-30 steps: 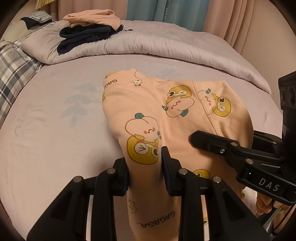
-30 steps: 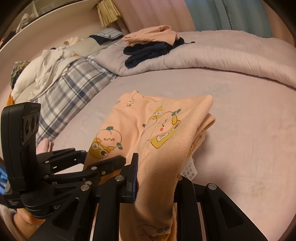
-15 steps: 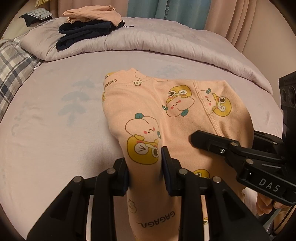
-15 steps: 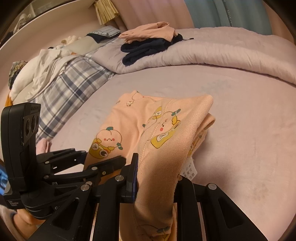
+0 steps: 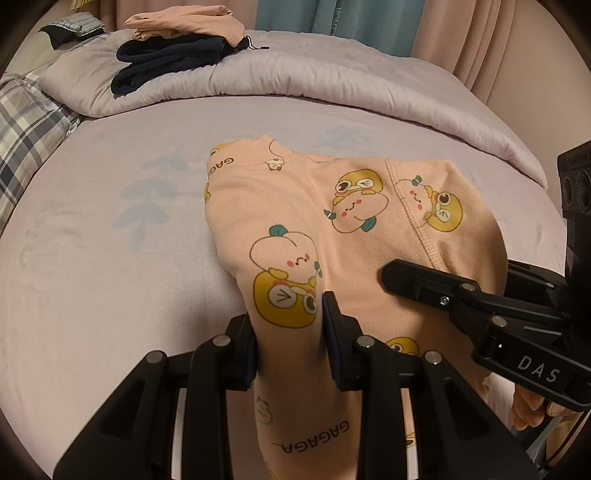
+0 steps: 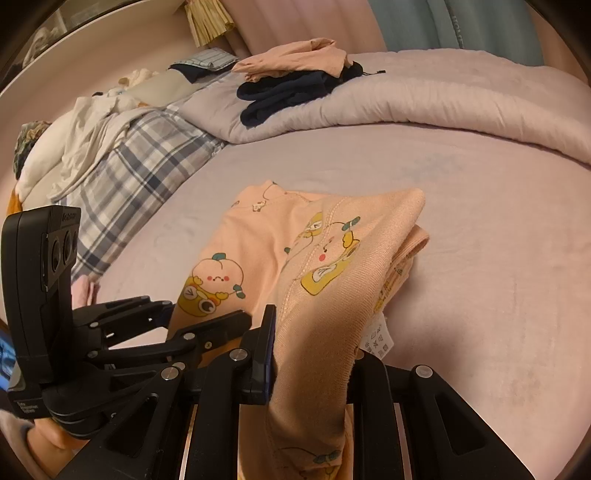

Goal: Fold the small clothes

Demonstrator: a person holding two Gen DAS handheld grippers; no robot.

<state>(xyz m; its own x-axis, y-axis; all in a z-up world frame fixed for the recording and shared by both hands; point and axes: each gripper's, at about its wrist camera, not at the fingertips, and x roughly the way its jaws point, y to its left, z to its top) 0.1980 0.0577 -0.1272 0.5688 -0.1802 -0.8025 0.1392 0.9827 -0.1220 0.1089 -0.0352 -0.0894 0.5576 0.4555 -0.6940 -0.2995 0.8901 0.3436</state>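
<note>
A small peach garment point(image 5: 332, 221) printed with yellow cartoon figures lies partly folded on the lilac bed sheet point(image 5: 110, 240). It also shows in the right wrist view point(image 6: 295, 258). My left gripper point(image 5: 290, 332) is shut on its near left edge and holds that part raised. My right gripper point(image 6: 314, 354) is shut on its near right edge, where a white care label point(image 6: 376, 338) hangs. The right gripper's fingers point(image 5: 424, 284) show at the right of the left wrist view. The left gripper's fingers point(image 6: 207, 332) show at the left of the right wrist view.
A rolled lilac duvet point(image 5: 332, 81) runs along the far side, with a stack of dark navy point(image 5: 170, 62) and peach clothes point(image 5: 184, 24) on it. A plaid blanket point(image 6: 140, 177) and white bedding point(image 6: 74, 147) lie at the left. Curtains hang behind.
Both grippers have moved forward a little over the bed with the garment still held. The far duvet and clothes stack sit lower and closer in view.
</note>
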